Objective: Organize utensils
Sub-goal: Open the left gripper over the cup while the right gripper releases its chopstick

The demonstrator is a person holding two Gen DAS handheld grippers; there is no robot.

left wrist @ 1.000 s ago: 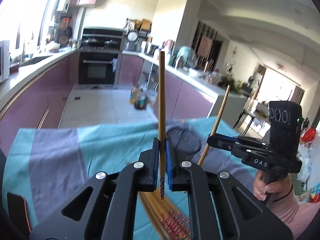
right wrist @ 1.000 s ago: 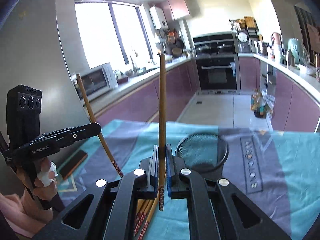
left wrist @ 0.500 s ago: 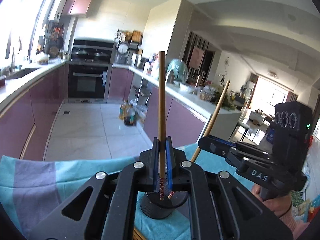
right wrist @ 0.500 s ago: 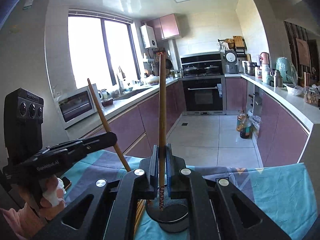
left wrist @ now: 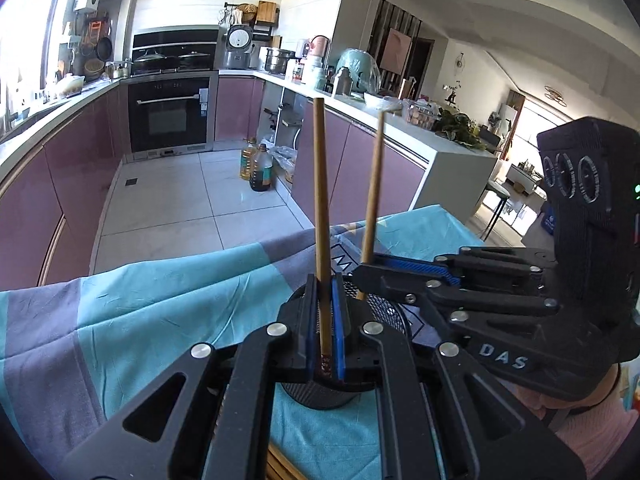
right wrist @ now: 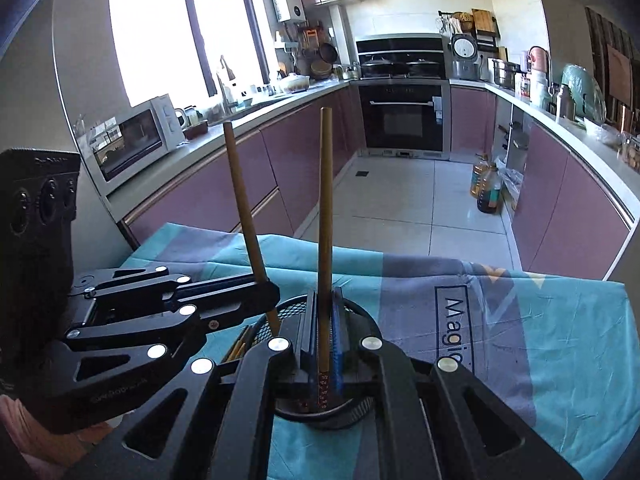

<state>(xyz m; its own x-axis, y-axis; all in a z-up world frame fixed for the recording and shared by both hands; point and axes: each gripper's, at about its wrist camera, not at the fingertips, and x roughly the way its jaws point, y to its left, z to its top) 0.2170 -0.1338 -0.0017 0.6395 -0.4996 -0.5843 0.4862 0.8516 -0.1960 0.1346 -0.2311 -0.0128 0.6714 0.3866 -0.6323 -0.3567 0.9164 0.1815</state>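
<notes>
My left gripper [left wrist: 325,292] is shut on a wooden chopstick [left wrist: 321,200] that stands upright, patterned end down. Directly under its fingers stands a black mesh holder [left wrist: 386,309] on the teal and grey cloth [left wrist: 140,300]. My right gripper [left wrist: 362,274] comes in from the right, shut on a second chopstick [left wrist: 373,200] whose lower end is inside the holder's rim. In the right wrist view the right gripper [right wrist: 324,296] holds its chopstick [right wrist: 325,208] over the holder [right wrist: 294,309]. The left gripper [right wrist: 269,294] sits close on the left with its chopstick [right wrist: 243,200].
Several loose chopsticks [right wrist: 239,347] lie on the cloth left of the holder. The table's far edge [right wrist: 440,258] drops to a tiled floor with oil bottles [right wrist: 486,192]. Purple kitchen cabinets and an oven stand beyond. A person's hand [left wrist: 580,412] holds the right gripper.
Both grippers carried their chopsticks forward and down across the table and closed in on each other. The mesh holder, ahead of them a second ago, now sits right beneath both sets of fingers.
</notes>
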